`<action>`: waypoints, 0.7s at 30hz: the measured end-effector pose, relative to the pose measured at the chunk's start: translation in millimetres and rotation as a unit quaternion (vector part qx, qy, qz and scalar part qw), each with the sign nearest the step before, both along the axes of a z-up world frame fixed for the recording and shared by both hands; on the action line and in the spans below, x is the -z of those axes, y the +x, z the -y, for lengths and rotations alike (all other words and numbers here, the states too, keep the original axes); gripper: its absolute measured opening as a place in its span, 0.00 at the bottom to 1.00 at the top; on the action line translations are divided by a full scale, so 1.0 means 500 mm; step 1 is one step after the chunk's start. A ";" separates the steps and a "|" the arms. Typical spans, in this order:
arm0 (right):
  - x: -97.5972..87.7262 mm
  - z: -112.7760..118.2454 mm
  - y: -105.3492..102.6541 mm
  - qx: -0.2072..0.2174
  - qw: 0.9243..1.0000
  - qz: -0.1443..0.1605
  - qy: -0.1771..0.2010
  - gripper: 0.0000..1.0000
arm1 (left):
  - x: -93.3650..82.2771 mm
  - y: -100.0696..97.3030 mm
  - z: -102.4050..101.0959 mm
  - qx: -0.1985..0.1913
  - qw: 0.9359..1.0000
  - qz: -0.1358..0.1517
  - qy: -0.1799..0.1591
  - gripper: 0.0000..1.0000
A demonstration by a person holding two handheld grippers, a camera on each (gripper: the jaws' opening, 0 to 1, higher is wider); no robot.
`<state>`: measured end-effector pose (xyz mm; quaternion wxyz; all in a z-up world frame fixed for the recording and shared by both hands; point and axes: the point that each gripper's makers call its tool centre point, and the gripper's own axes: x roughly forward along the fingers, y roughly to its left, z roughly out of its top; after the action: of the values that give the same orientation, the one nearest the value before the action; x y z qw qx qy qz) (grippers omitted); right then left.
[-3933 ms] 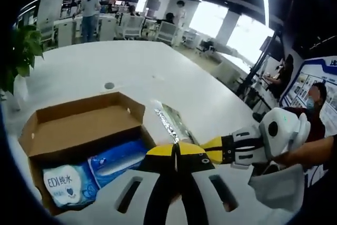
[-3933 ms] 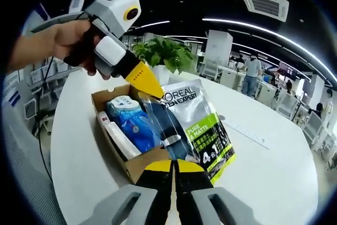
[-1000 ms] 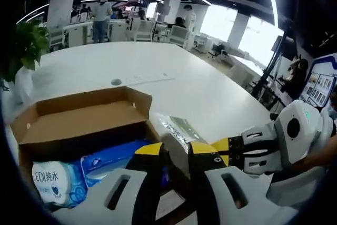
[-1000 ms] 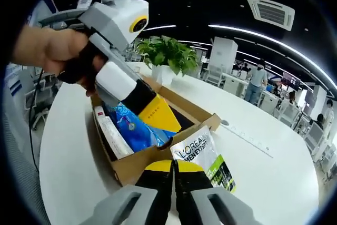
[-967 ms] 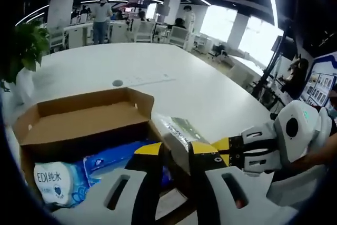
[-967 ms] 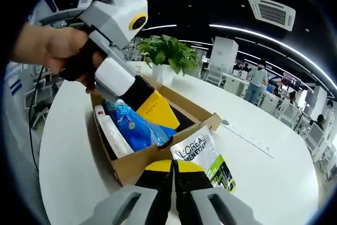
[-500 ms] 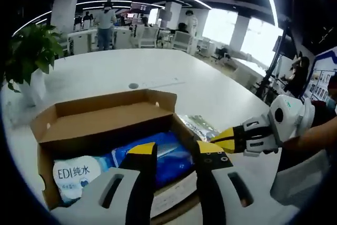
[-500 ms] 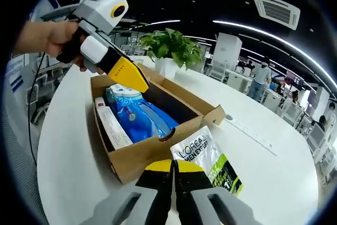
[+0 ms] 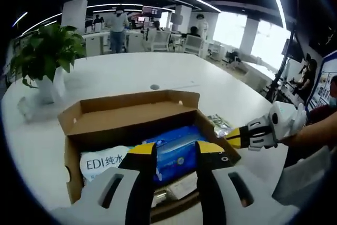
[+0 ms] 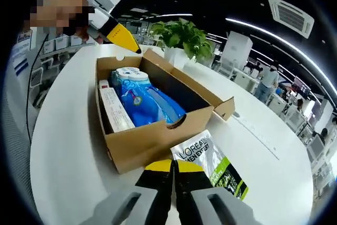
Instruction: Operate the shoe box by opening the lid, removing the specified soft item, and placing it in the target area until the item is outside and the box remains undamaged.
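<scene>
One L'Oréal sachet [image 10: 210, 168] lies lower centre on the bench [image 10: 68, 183], just outside the shoe box [image 10: 152, 140], pinched in the closed right gripper [image 10: 173, 168]. Left gripper [image 9: 176, 154] hovers open over the box; dragging the sachet could snag the cardboard wall

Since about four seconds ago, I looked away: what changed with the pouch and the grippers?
The L'Oreal pouch has come down from above the shoe box to the table beside it, the right gripper still pinching it. The left gripper opened and backed away. The blue pack and wipes stayed inside.
</scene>
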<state>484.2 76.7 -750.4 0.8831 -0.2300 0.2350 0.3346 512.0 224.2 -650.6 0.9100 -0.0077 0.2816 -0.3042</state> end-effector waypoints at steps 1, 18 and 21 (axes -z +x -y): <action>0.003 0.001 -0.001 0.001 1.000 -0.002 0.000 0.00 | -0.001 -0.001 -0.007 -0.003 1.000 0.000 -0.001 0.28; 0.050 0.013 -0.011 0.005 0.999 -0.036 -0.012 0.00 | 0.016 -0.013 -0.101 -0.039 0.999 -0.005 0.012 0.28; 0.056 0.013 -0.012 0.007 0.999 -0.041 -0.012 0.00 | 0.019 -0.016 -0.118 -0.048 0.999 -0.006 0.013 0.28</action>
<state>478.1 70.4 -778.3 0.8723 -0.2247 0.2762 0.3350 503.8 283.3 -660.1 0.9219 -0.0113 0.2901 -0.2567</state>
